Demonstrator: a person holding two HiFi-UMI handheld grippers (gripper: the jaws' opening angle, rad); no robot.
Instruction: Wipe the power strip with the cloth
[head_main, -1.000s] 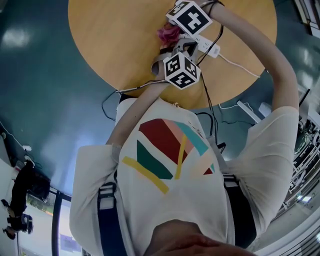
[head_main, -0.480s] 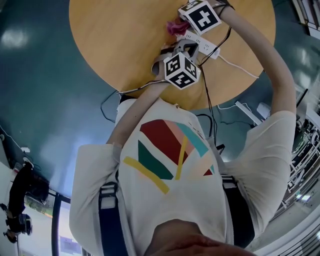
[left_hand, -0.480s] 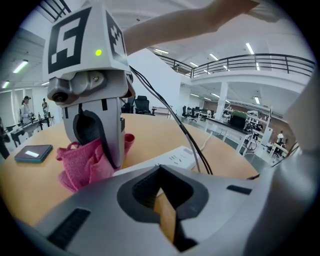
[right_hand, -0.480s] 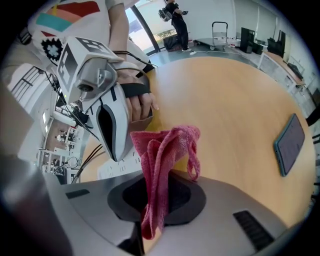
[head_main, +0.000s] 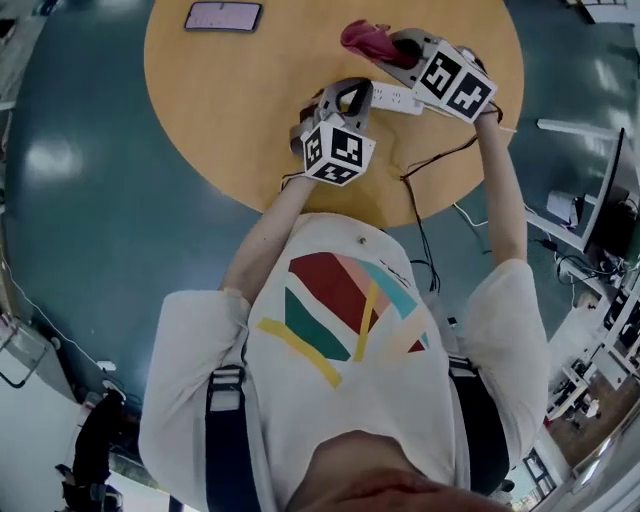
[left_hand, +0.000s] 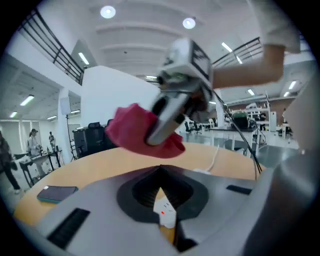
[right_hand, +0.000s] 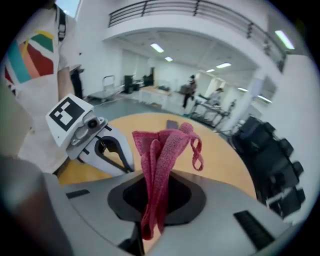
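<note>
Cloth (head_main: 364, 38), a crumpled pink-red piece, is pinched between the closed jaws of the right gripper (head_main: 393, 46). It sits just past the far side of the white power strip (head_main: 400, 99), apart from it. The strip lies flat on the round wooden table (head_main: 230, 100). The left gripper (head_main: 356, 96) has its jaws clamped on the strip's left end, where a small red mark shows on the white casing between them. From that end the right gripper stands close, above and beyond the strip, with the cloth bunched around its tips. A dark smartphone (head_main: 222, 16) lies well apart from the power strip, off beyond its left end near the table's far edge. Black cables (head_main: 432, 165) trail over the table on the near side of the strip.
</note>
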